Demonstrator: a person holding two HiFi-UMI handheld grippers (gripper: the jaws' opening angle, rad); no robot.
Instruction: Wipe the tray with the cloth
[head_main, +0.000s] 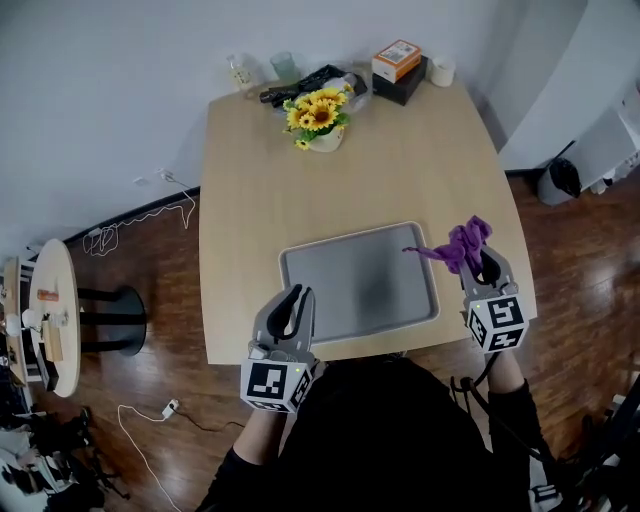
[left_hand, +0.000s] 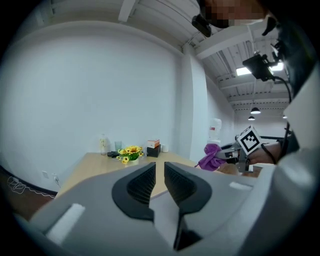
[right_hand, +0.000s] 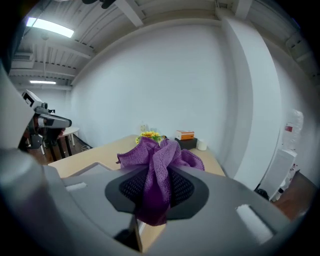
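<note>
Crosswise, tray (head_main: 350, 290), long axis left-to-right

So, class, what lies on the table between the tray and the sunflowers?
Nothing: only bare table separates the tray from the sunflowers, as the head view shows.

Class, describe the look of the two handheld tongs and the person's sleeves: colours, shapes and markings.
Both tools are grey moulded plastic. The left tongs and right tongs have black, ribbed inner pads. Each carries a white cube printed with black square markers. The sleeves are black.
</note>
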